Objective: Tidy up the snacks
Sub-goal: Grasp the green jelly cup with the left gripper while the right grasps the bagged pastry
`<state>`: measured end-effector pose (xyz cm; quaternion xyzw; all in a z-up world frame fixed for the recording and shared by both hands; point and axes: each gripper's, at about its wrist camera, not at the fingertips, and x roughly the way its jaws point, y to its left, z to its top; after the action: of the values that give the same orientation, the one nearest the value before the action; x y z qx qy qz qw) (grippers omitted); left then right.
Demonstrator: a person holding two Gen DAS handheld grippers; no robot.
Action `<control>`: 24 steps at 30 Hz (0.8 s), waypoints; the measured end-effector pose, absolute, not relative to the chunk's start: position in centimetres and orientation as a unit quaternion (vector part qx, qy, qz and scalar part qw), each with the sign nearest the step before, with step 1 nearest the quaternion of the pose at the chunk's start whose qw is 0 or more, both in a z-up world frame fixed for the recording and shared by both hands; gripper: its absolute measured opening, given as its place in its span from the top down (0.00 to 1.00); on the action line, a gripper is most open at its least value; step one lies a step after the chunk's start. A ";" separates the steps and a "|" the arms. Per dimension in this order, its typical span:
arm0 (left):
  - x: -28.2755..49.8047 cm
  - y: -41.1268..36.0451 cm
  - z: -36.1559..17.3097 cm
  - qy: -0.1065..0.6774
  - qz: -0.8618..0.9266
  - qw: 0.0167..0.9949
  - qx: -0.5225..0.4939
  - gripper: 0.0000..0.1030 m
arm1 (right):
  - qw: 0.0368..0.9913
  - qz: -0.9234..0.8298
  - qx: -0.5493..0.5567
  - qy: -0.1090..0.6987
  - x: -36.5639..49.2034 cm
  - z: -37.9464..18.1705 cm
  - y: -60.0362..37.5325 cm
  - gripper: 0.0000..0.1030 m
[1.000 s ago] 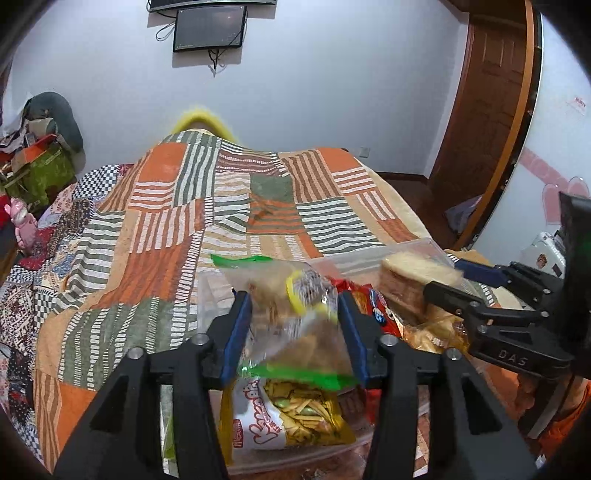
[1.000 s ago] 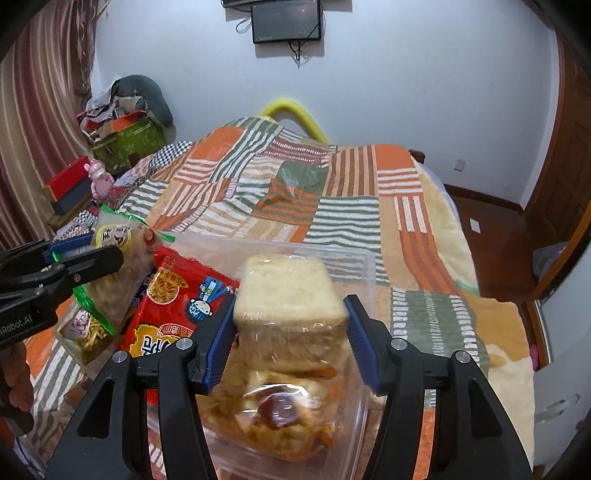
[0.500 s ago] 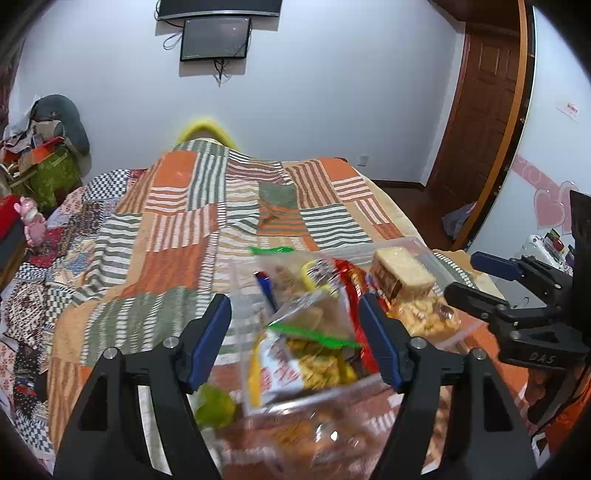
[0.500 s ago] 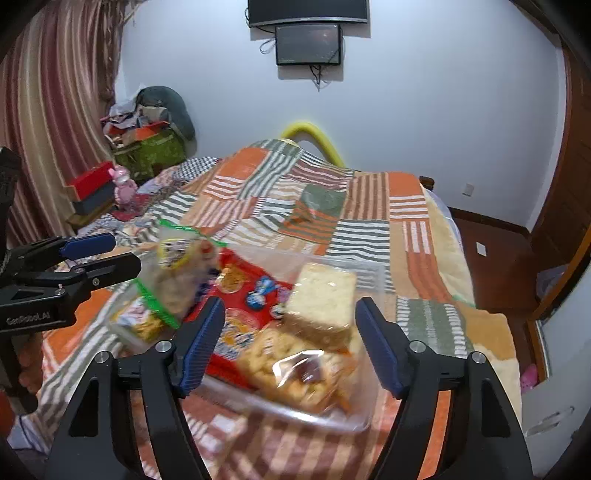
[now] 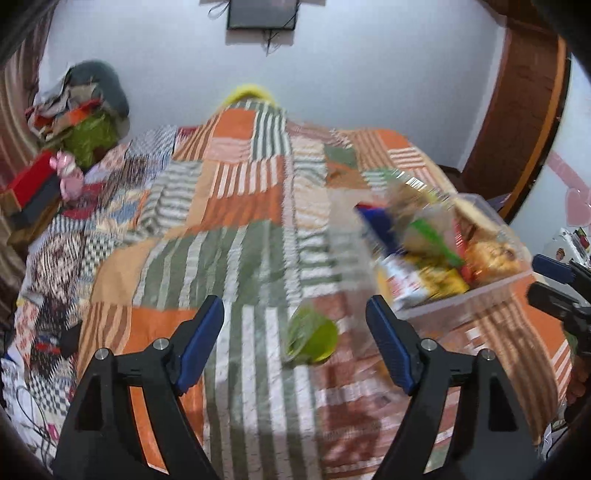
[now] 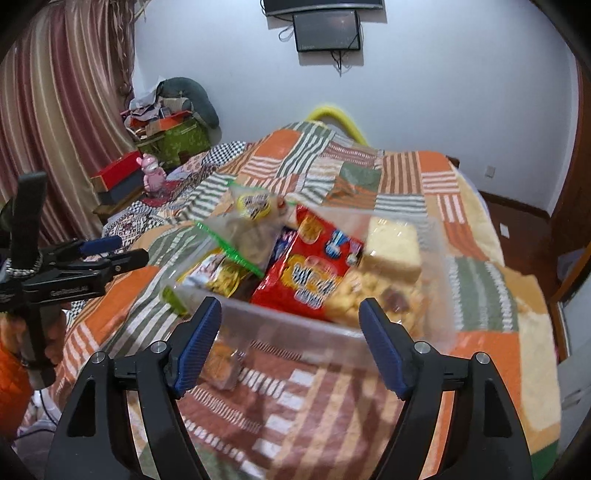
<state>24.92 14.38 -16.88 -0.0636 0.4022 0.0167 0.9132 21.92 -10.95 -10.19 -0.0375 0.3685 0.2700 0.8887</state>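
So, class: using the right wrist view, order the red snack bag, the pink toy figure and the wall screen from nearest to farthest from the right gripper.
1. Red snack bag: inside the clear bin, just beyond the right gripper.
2. Pink toy figure: far left, beside the bed.
3. Wall screen: top centre, on the far wall.

Snack bin [image 6: 436, 258] on quilted bed [image 6: 439, 177]

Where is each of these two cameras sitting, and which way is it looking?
Left wrist view: rides on the left gripper, looking down its opening blue-padded fingers at the striped patchwork quilt; nothing between them.
Right wrist view: rides on the right gripper, opening and empty, facing the clear plastic snack bin; the left gripper shows too.
Shared: the quilt, the bin and the wall screen.
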 end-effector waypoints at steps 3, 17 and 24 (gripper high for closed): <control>25.2 15.0 -19.1 0.424 0.015 0.903 -0.073 0.23 | 0.883 0.272 -0.033 0.382 21.8 -10.9 -10.2 0.28; 28.4 13.2 -24.7 0.454 -0.028 0.889 -0.050 0.41 | 0.859 0.281 -0.040 0.427 21.8 -13.9 -6.8 0.28; 27.6 13.1 -24.4 0.439 -0.036 0.897 -0.043 0.59 | 0.845 0.299 -0.042 0.442 21.9 -14.7 -5.2 0.27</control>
<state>27.56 13.06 -24.39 -0.0433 0.4393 -0.0363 0.8966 21.94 -5.24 -14.68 -0.0415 0.4416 0.2987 0.8450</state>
